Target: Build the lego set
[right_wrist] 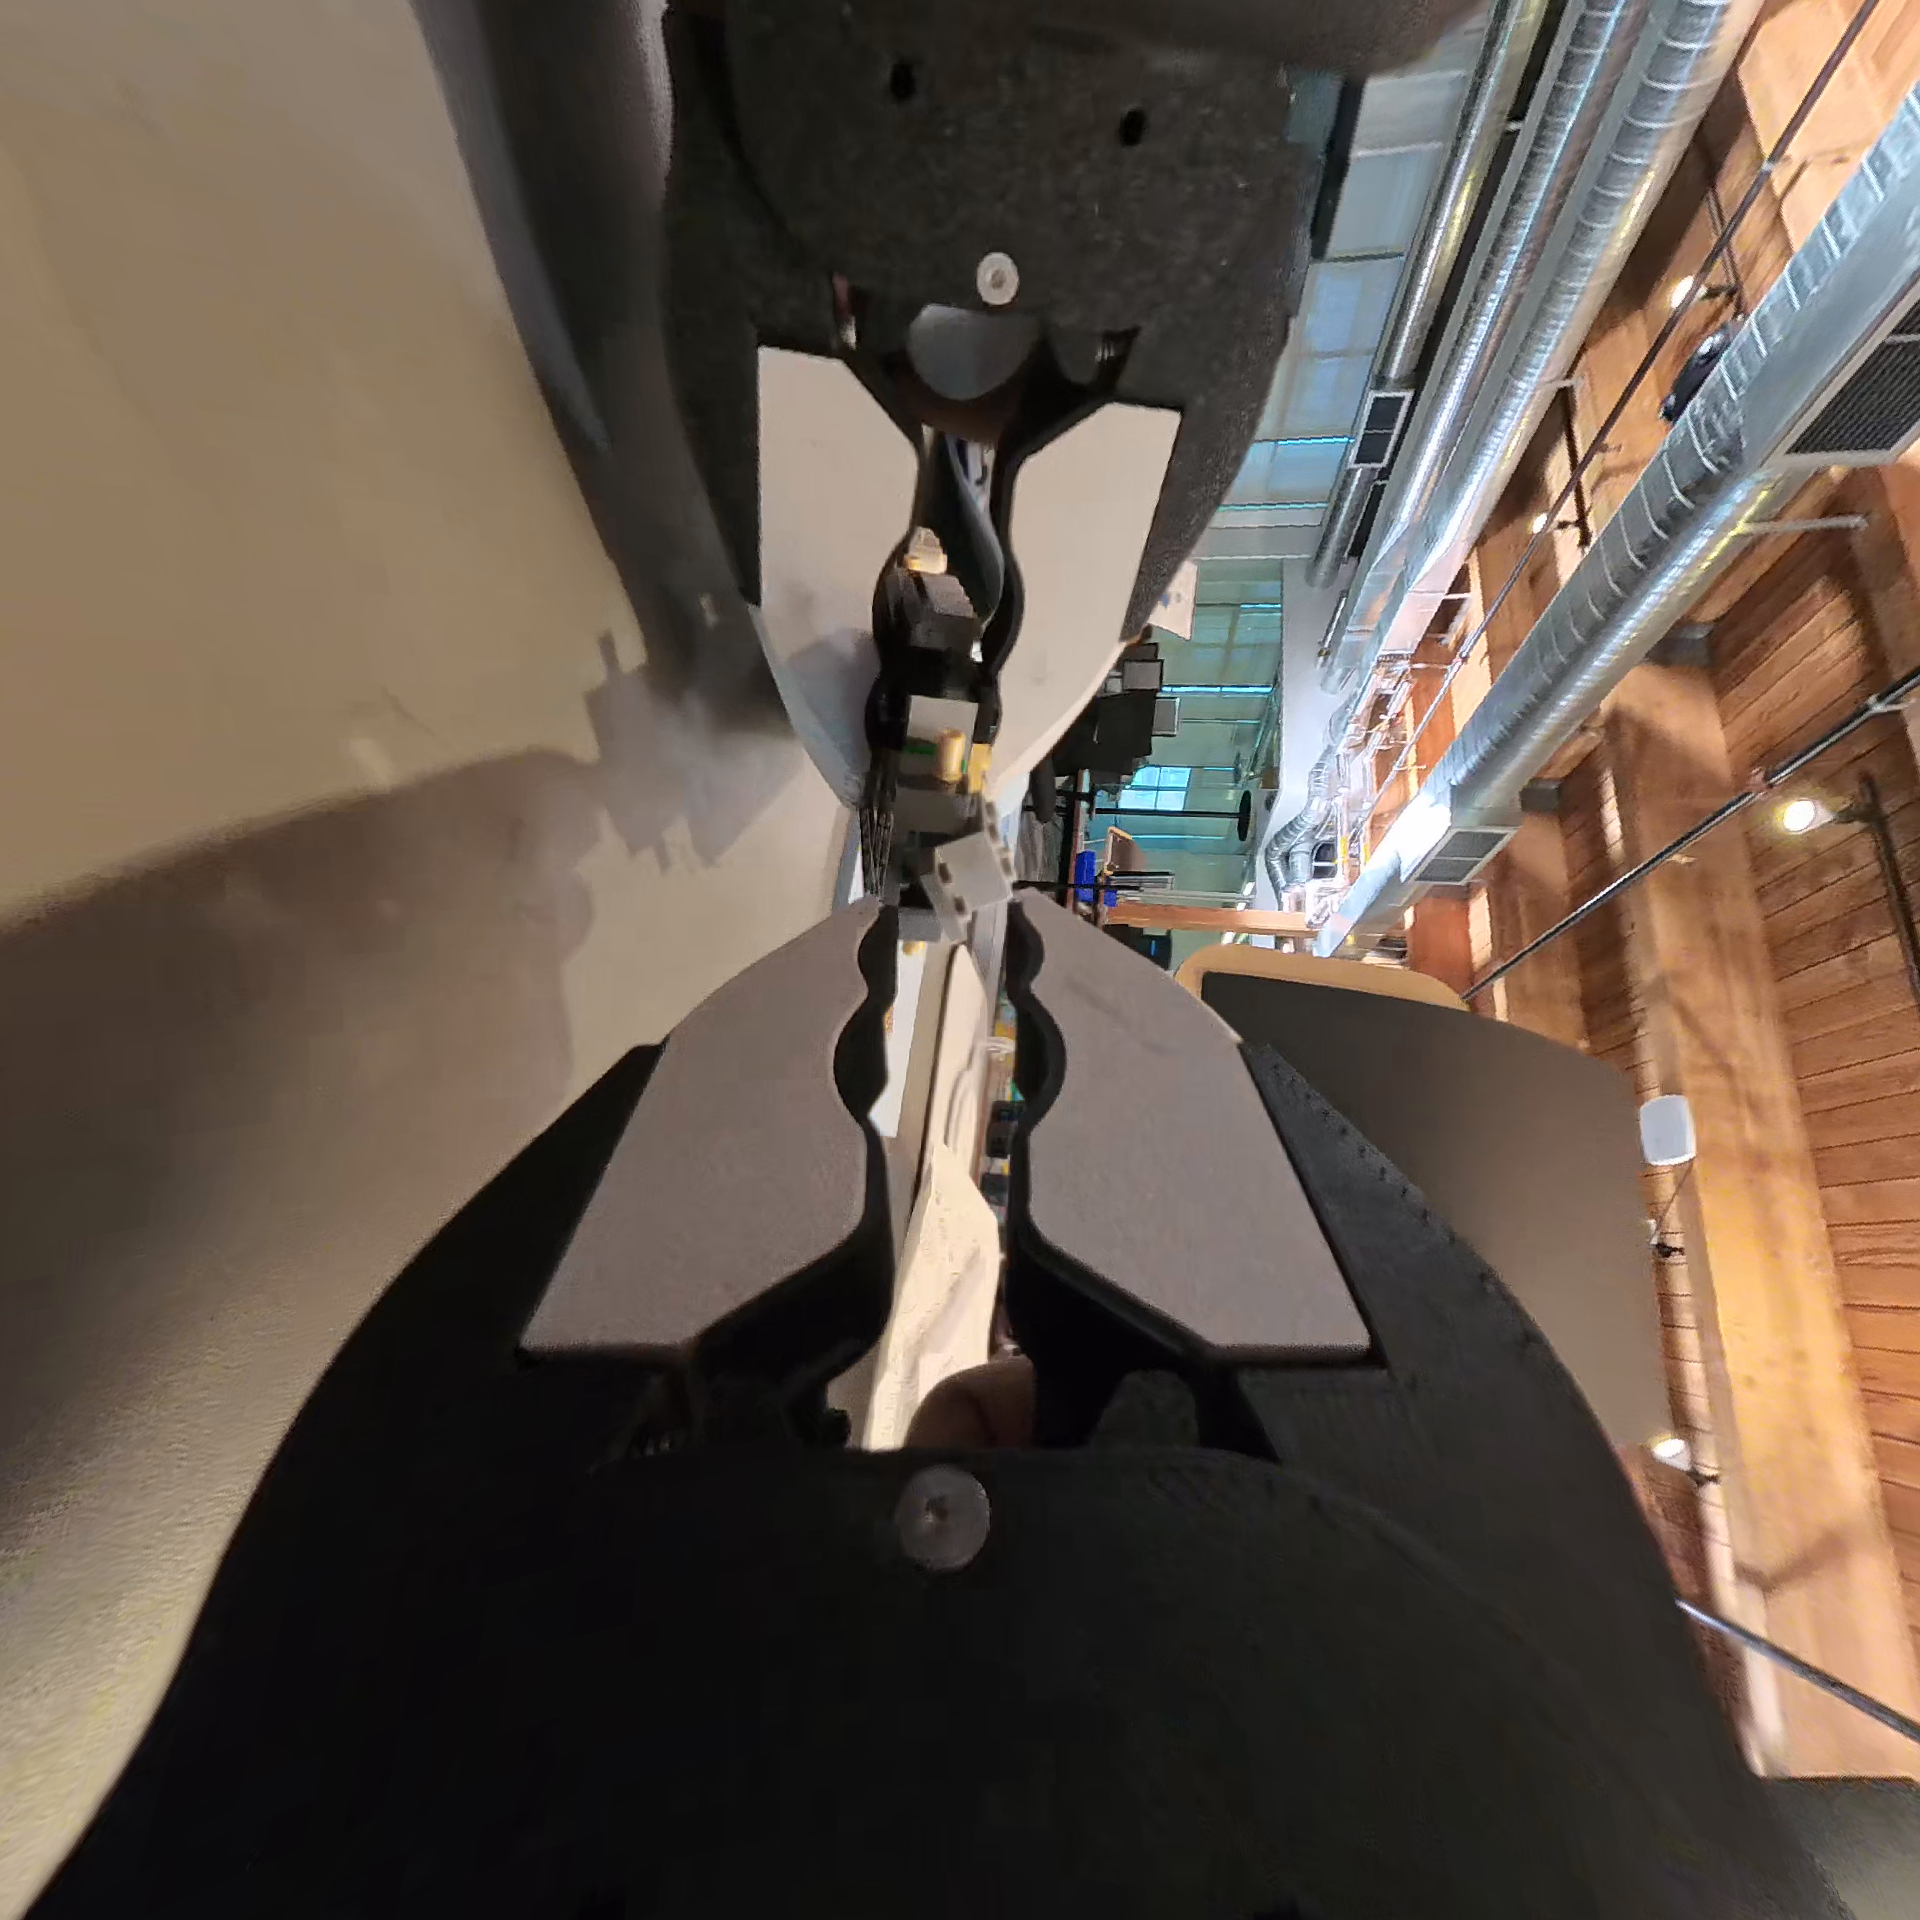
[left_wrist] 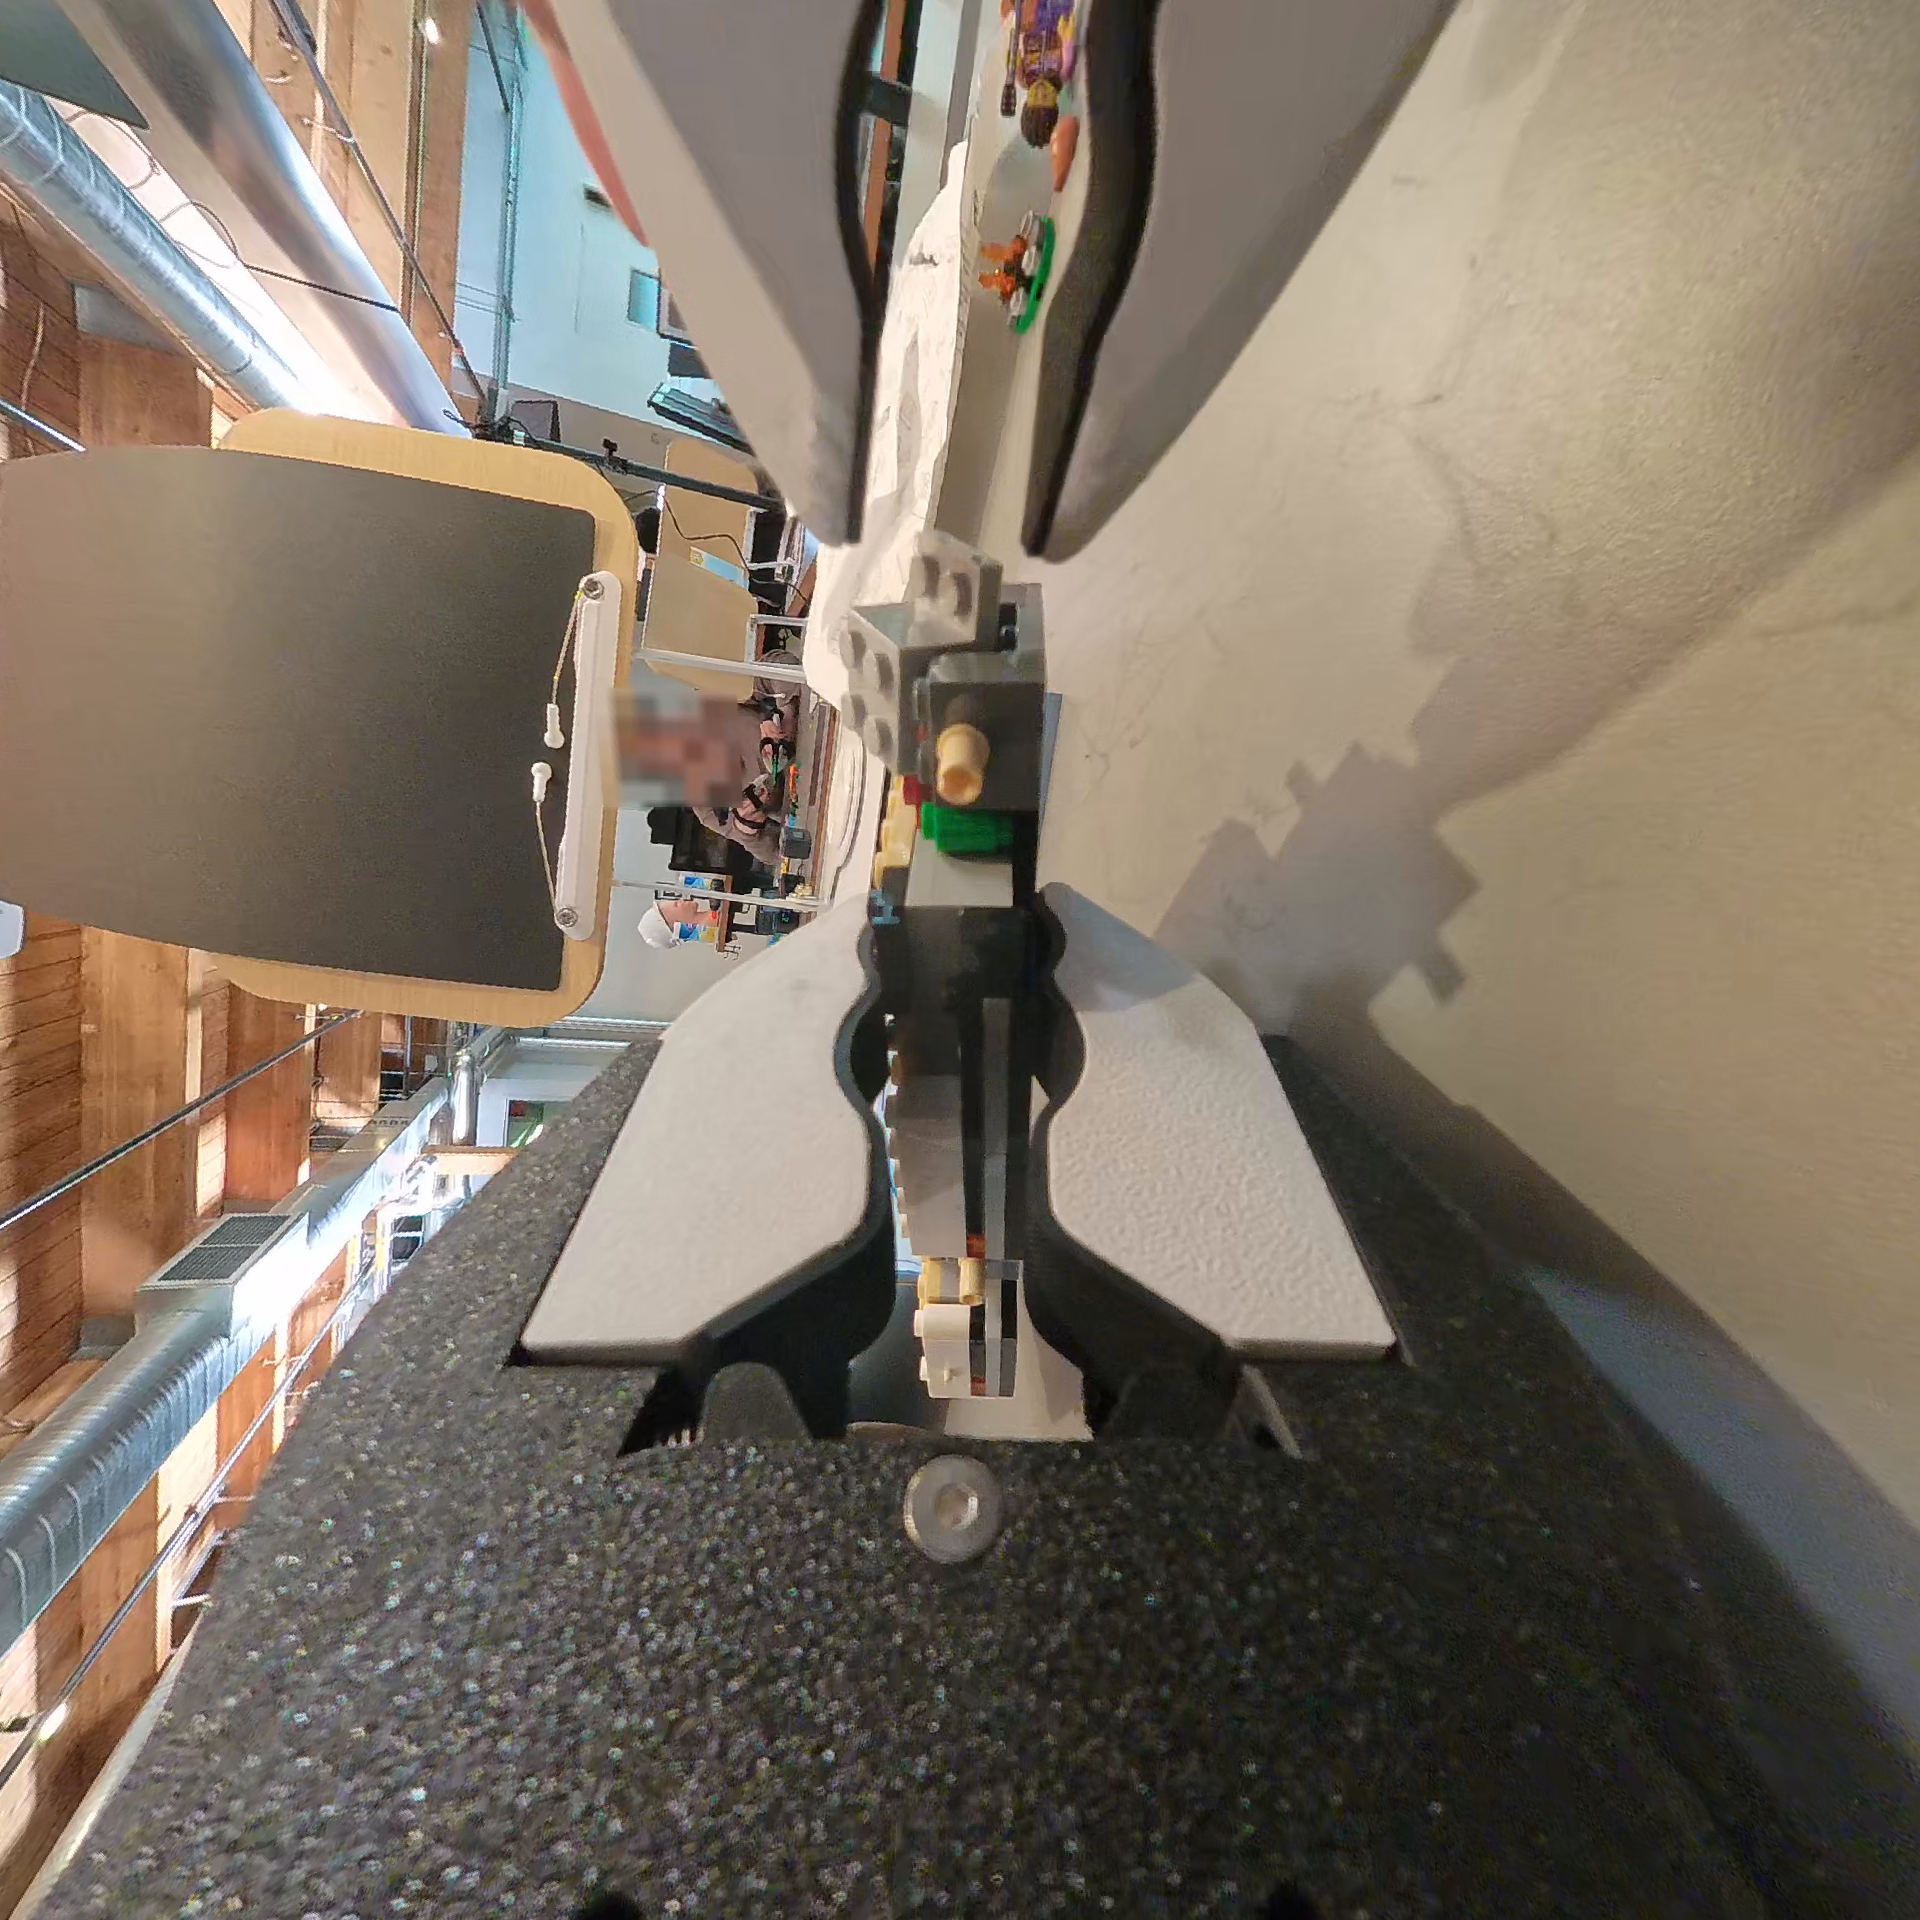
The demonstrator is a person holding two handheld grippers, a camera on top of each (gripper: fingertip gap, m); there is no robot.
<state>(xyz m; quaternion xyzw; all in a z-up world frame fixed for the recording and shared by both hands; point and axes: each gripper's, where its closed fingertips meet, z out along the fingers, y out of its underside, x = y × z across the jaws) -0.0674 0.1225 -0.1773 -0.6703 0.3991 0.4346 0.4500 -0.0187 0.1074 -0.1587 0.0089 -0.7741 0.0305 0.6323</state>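
My left gripper (left_wrist: 956, 914) is shut on a long brick build (left_wrist: 987, 707) of grey and black pieces. The build carries a tan peg (left_wrist: 961, 764) and a green piece (left_wrist: 971, 826), and I hold it beside the cream table (left_wrist: 1455, 520). A tilted light grey brick (left_wrist: 951, 587) sits at the build's far end. My right gripper (left_wrist: 945, 540) faces that end, and a gap shows between each of its pads and the brick. In the right wrist view my right gripper (right_wrist: 945, 914) is open, with the light grey brick (right_wrist: 977, 878) just at its tips. Beyond it, my left gripper (right_wrist: 935, 769) holds the build.
Small toy figures (left_wrist: 1023, 275) on a green piece stand farther along the table, with more figures (left_wrist: 1039, 62) beyond. A chair with a black seat and wood rim (left_wrist: 291, 707) stands beside the table and also shows in the right wrist view (right_wrist: 1455, 1143). A person (left_wrist: 748, 769) sits at a far table.
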